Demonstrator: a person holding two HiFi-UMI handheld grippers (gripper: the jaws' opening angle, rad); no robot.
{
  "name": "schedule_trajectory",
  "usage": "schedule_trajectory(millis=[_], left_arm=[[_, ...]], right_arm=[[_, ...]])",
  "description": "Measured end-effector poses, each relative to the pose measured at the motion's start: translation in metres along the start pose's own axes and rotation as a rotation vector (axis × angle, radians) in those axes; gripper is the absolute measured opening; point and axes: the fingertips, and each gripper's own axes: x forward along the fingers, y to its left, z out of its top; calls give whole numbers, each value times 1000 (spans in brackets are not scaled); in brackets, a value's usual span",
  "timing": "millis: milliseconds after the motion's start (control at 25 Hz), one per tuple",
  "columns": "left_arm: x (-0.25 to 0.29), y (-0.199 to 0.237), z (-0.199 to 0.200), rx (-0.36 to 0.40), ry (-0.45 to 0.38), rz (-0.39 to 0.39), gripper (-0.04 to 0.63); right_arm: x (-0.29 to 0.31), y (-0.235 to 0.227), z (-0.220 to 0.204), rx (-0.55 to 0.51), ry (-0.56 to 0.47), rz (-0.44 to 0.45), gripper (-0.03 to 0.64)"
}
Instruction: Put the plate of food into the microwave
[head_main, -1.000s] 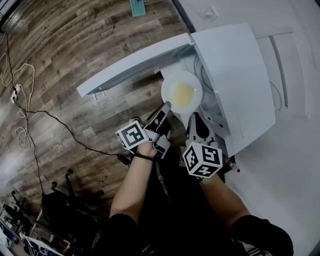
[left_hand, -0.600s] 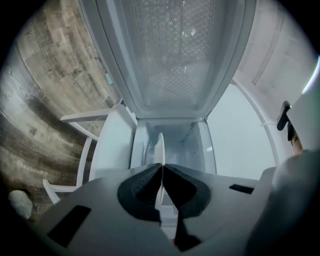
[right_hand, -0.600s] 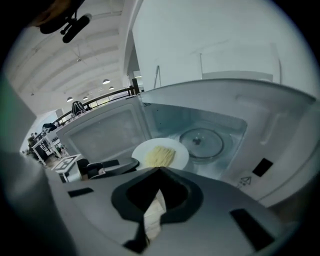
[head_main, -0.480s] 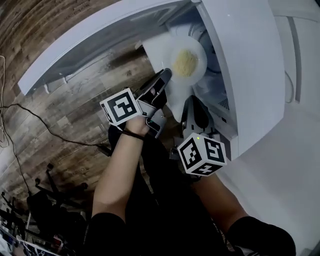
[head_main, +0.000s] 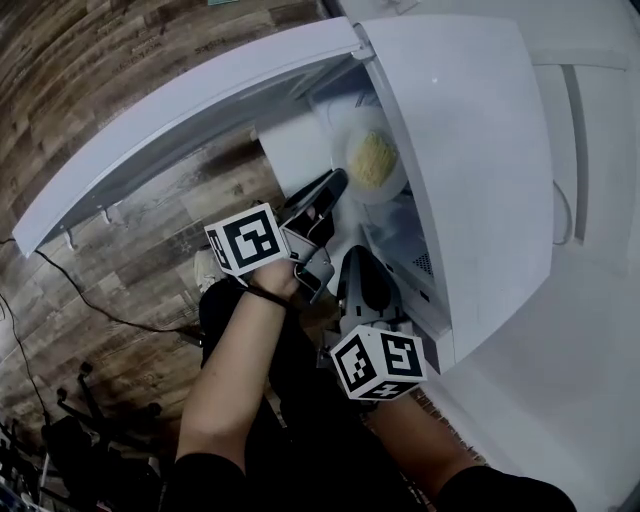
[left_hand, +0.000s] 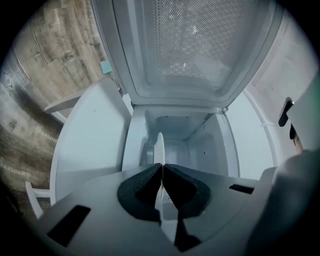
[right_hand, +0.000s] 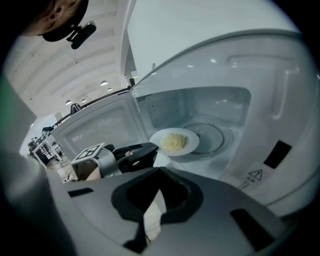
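Note:
A white plate (head_main: 365, 165) with yellow food (head_main: 373, 158) is held level at the mouth of the white microwave (head_main: 470, 150), partly over its glass turntable (right_hand: 210, 136). My left gripper (head_main: 337, 182) is shut on the plate's near rim. In the left gripper view the plate (left_hand: 160, 147) shows edge-on between the pads, with the cavity (left_hand: 187, 142) straight ahead. The right gripper view shows the plate (right_hand: 175, 141) from the side and the left gripper (right_hand: 134, 155) clamping it. My right gripper (head_main: 360, 262) hangs back below the opening, shut and holding nothing.
The microwave door (head_main: 180, 110) is swung wide open to the left, over the wooden floor (head_main: 90, 60). A black cable (head_main: 95, 300) trails across the floor. A white surface (head_main: 560, 350) lies to the right of the microwave.
The left gripper has carried the plate from in front of the opening into the microwave's mouth. The right gripper has dropped back from the opening.

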Motion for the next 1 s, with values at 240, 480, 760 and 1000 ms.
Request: schedule_trajectory(millis=[240, 480, 760, 1000], left_arm=[[23, 6, 2, 24, 28, 5, 11], [46, 5, -2, 66, 84, 22, 11], [65, 3, 0, 150, 161, 88, 9], [68, 6, 7, 412, 191, 261, 11]], right_arm=[[5, -3, 3, 5, 0, -4, 9], [5, -12, 10, 15, -14, -43, 9], [1, -16, 14, 14, -25, -47, 9], [-4, -19, 12, 10, -19, -53, 9]])
